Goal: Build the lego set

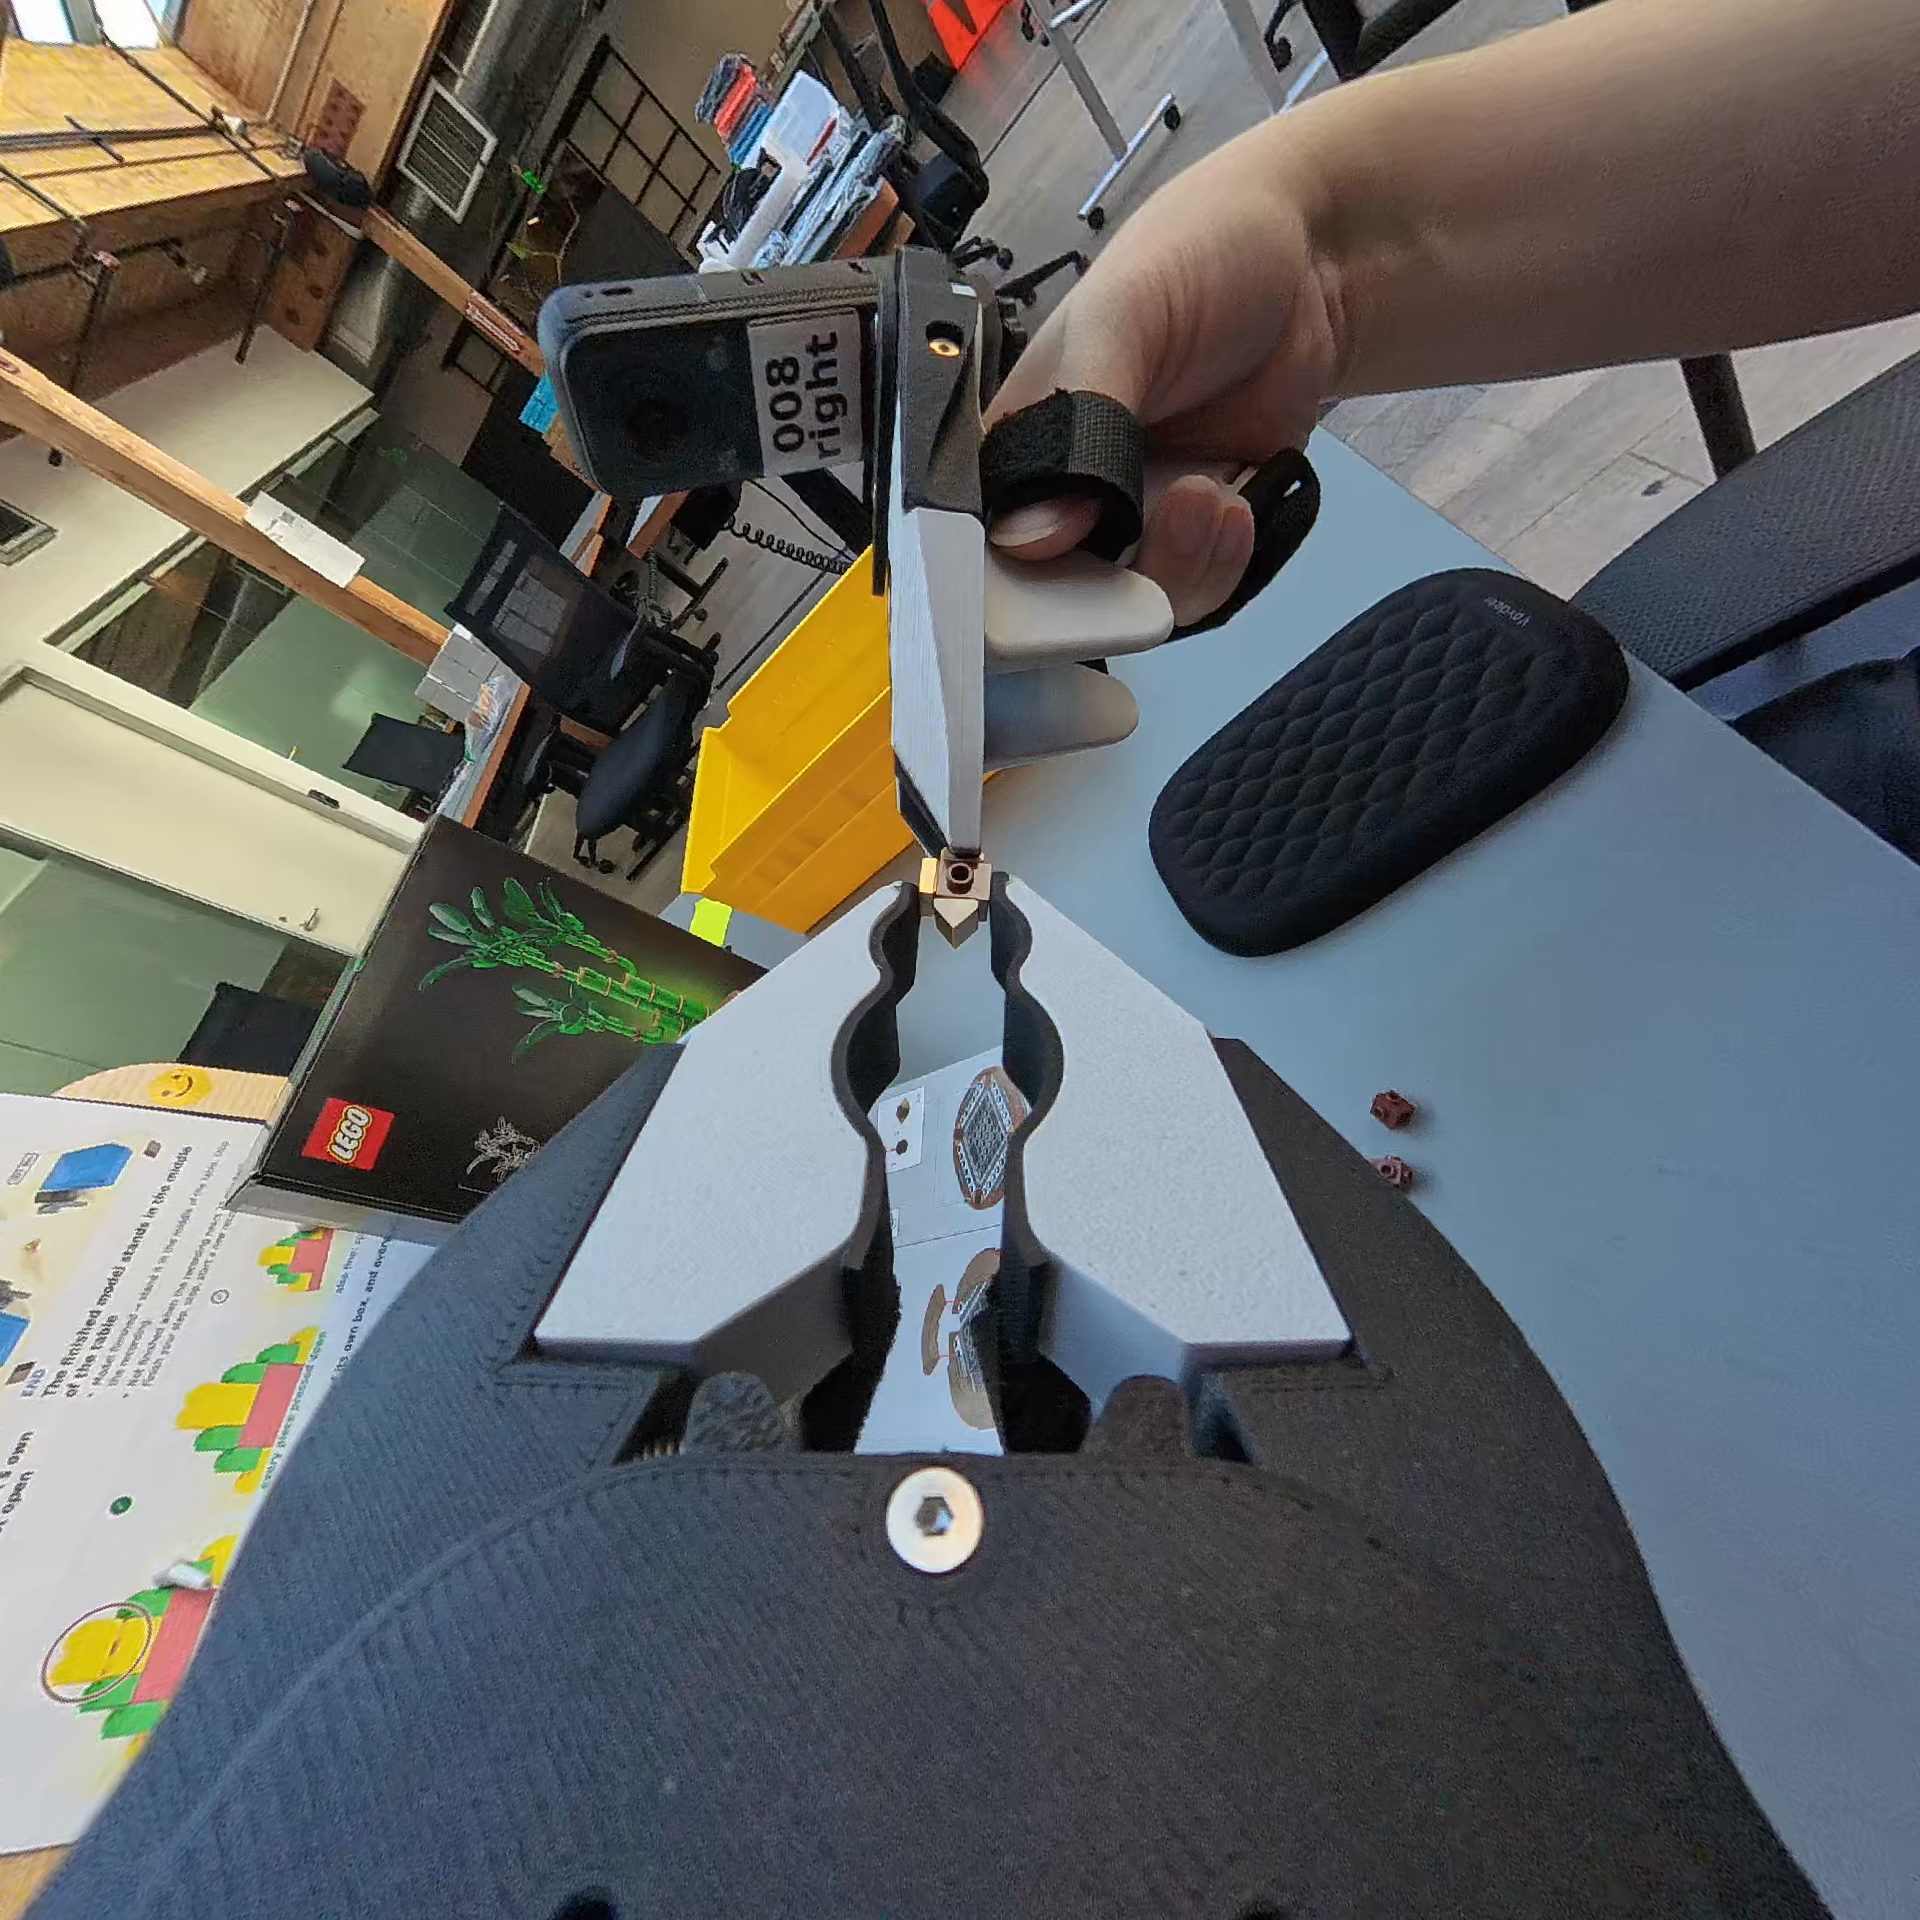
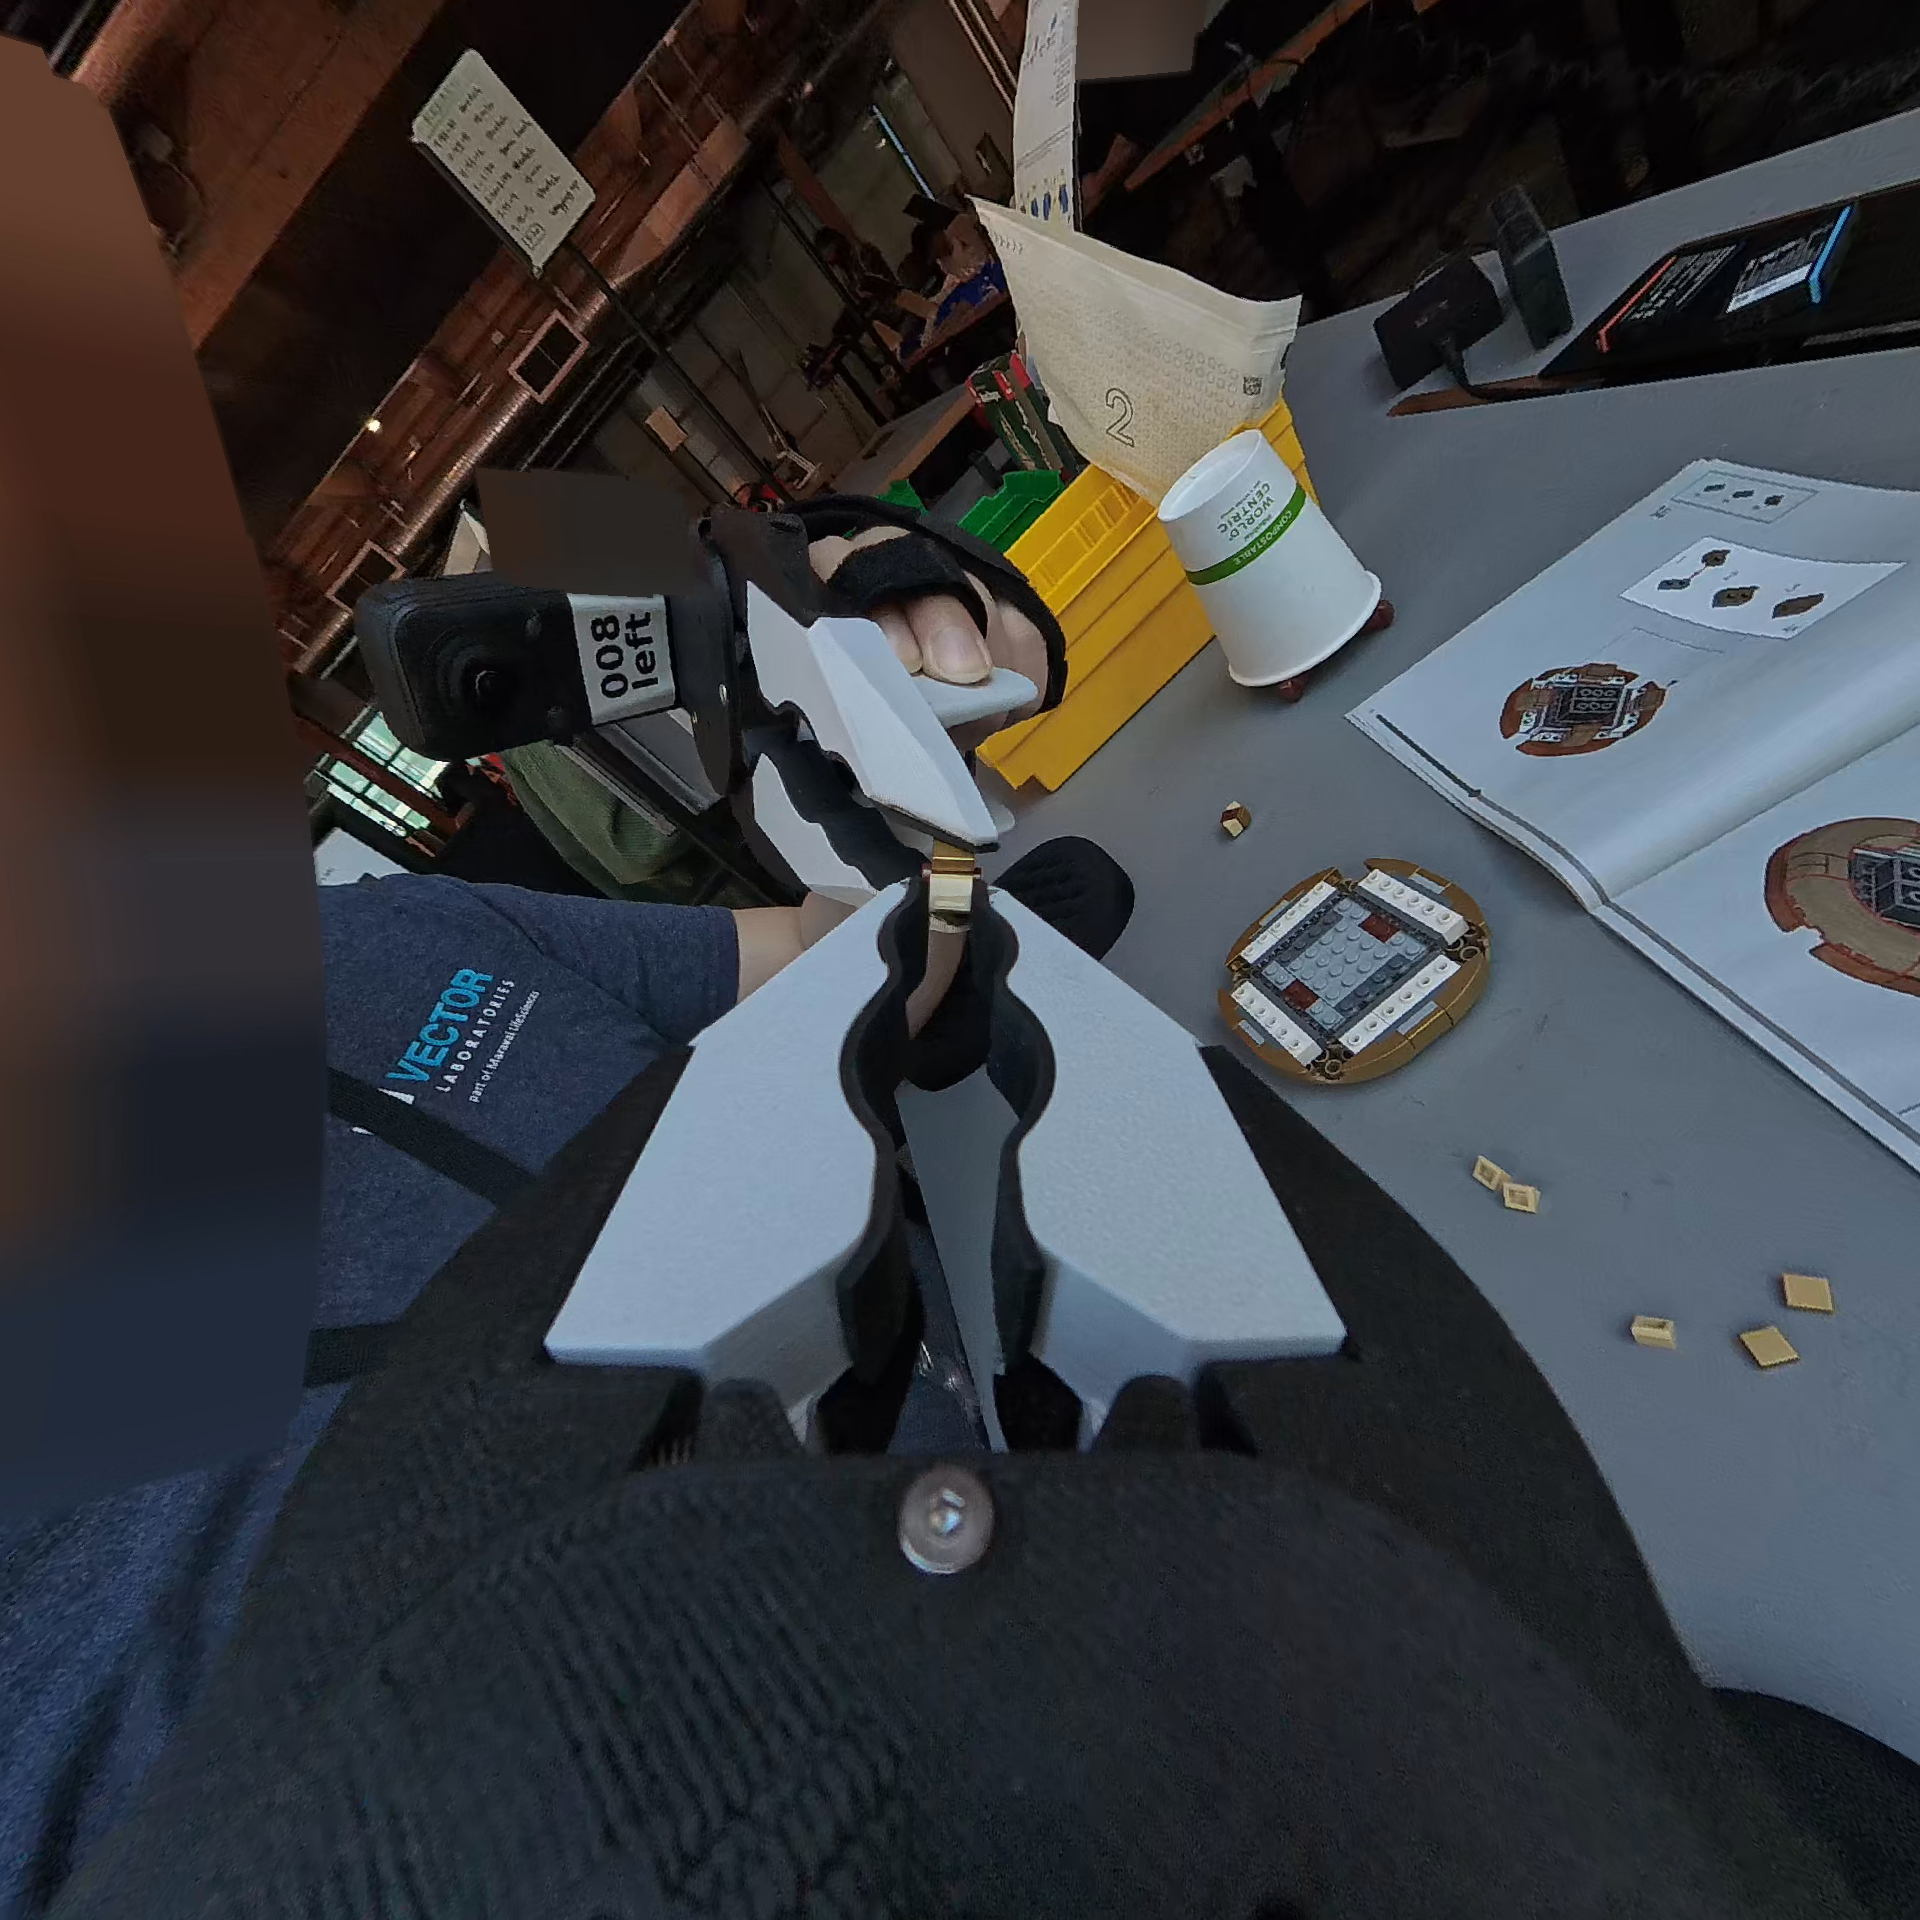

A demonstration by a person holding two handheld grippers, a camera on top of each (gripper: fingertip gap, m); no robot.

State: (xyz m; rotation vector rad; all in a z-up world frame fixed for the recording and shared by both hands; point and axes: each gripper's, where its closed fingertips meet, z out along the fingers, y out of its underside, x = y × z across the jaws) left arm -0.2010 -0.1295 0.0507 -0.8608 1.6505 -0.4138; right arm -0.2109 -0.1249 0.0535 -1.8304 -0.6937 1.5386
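Left gripper and right gripper met tip to tip in mid-air, both closed upon one small tan piece, its long axis spanning the two pairs of tips. Right wrist view alone showed the round base assembly on the table rightward, beside loose tan tiles
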